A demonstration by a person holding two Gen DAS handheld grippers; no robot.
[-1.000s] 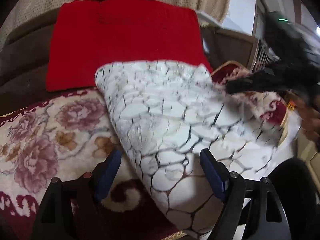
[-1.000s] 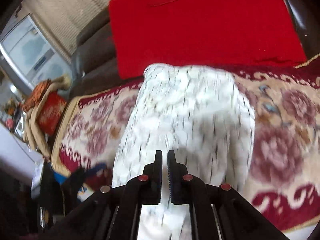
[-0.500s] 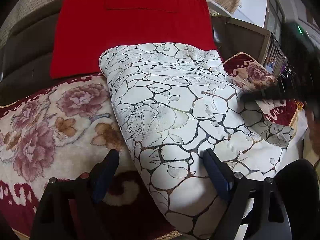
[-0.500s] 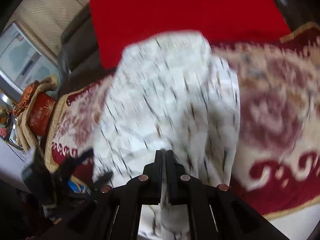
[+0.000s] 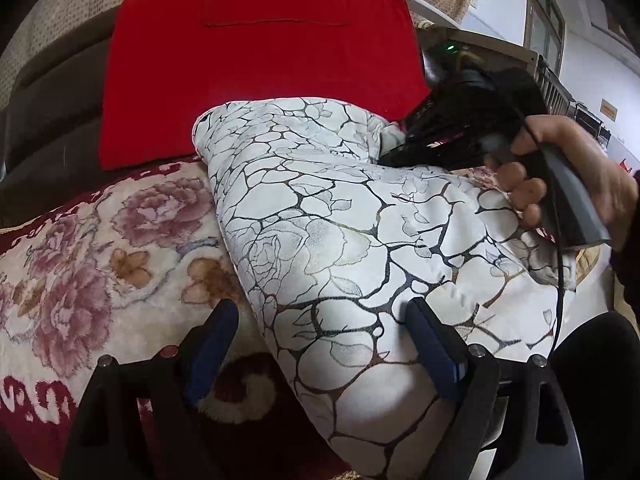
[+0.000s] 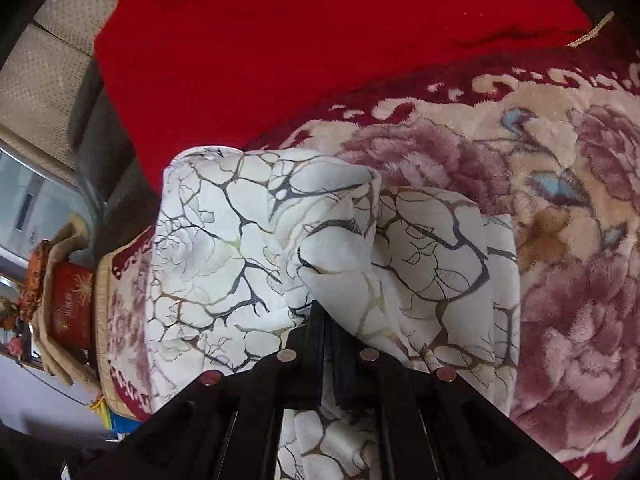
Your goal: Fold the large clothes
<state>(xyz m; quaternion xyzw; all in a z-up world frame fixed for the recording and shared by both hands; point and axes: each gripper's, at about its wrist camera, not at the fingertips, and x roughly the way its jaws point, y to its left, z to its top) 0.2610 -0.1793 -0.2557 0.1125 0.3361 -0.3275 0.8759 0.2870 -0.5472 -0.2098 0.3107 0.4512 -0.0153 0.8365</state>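
A large white cloth with a black crackle and rose print (image 5: 340,232) lies folded on a floral plush blanket (image 5: 92,248). My left gripper (image 5: 320,332) is open; its blue-padded fingers straddle the cloth's near edge without pinching it. My right gripper (image 6: 326,316) is shut on a raised fold of the same cloth (image 6: 332,240) and holds it over the lower layers. In the left wrist view the right gripper (image 5: 394,154) shows at the cloth's far right edge, held by a hand.
A red cushion cover (image 5: 256,64) lies over the dark sofa back (image 5: 44,108) behind the cloth. The floral blanket (image 6: 560,208) spreads to the right. A basket with red and orange items (image 6: 60,292) stands off the sofa's end.
My right gripper has carried the pinched cloth edge over toward the far end, laying a new fold on top. My left gripper has stayed open at the near edge.
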